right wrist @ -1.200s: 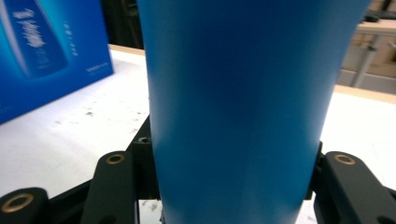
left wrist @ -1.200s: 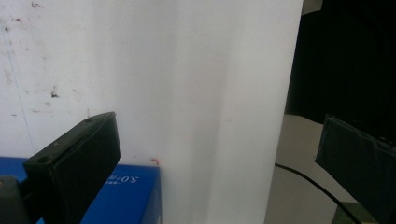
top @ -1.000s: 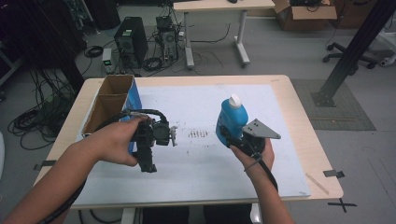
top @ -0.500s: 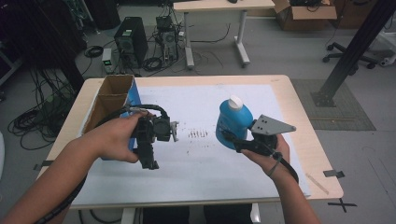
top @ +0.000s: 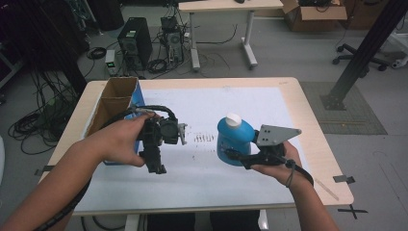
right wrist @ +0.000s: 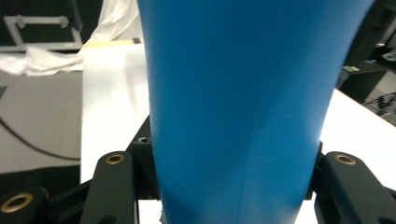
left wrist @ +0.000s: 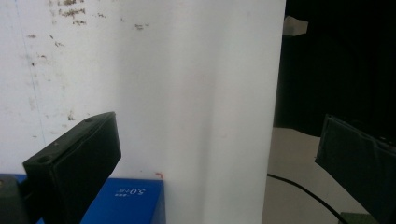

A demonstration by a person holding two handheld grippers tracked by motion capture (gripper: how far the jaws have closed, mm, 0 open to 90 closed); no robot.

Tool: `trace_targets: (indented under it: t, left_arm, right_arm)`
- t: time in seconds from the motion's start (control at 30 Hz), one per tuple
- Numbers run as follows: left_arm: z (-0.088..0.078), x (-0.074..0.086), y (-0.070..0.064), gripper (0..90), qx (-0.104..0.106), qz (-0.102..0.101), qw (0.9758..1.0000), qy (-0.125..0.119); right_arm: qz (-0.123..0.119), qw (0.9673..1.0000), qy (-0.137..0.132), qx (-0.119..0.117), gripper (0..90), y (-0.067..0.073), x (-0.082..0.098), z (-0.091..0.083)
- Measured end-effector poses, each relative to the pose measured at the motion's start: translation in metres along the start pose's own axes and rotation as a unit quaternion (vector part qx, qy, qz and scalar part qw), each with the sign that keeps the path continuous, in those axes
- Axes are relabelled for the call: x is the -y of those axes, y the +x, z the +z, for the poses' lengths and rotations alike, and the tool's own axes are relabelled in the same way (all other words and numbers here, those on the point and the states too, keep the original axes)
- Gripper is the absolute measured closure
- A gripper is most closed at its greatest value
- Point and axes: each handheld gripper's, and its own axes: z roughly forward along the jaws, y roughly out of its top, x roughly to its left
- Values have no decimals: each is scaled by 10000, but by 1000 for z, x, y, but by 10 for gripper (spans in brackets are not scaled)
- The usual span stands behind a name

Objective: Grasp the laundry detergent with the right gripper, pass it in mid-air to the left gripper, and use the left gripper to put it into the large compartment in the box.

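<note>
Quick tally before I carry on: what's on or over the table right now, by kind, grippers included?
Grippers: 2, the left gripper with jaws apart and nothing between them, the right gripper shut on the bottle.
Blue bottle with a white cap: 1.
Open cardboard box at the table's left edge: 1.
Total: 4.

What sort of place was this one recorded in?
Probably a lab or workshop: computer towers and loose cables on the floor, an office chair, and a paper-covered work table.
</note>
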Motion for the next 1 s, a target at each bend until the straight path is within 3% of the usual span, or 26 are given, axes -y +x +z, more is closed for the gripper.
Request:
trace_targets:
  t: [0.5, 1.0]
  left_arm:
    - [-2, -5, 0, 2, 70, 75, 9999, -12]
    - [-12, -18, -6, 1, 124, 251, 9996, 6]
  right_arm:
    - [-51, 9961, 65, -873, 448, 0, 16, 24]
    - [-76, 9921, 15, -1250, 447, 10, 30, 58]
